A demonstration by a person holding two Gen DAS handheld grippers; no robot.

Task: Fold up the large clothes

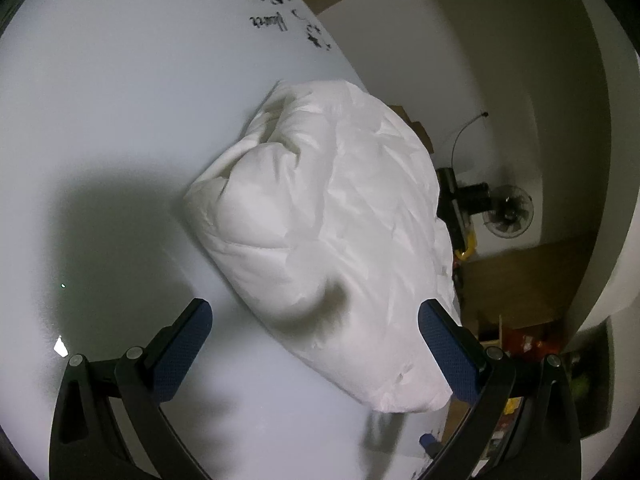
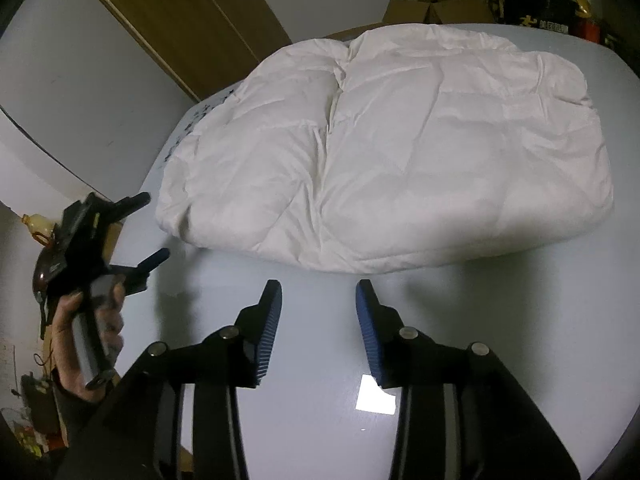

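A white puffy garment (image 2: 392, 152) lies folded in a thick bundle on the pale table (image 2: 312, 360). In the left wrist view the garment (image 1: 328, 216) fills the middle and reaches to the table's right edge. My left gripper (image 1: 316, 316) is open and empty, its fingers on either side of the bundle's near end, just above it. It also shows in the right wrist view (image 2: 154, 226), held in a hand at the table's left side. My right gripper (image 2: 318, 296) is open and empty, above bare table just in front of the garment.
The table (image 1: 120, 120) has black printed marks (image 1: 272, 20) at its far end. Beyond the table edge stand a fan (image 1: 508, 212), cardboard boxes (image 2: 436, 4) and floor clutter. A wooden door (image 2: 180, 20) is behind the table.
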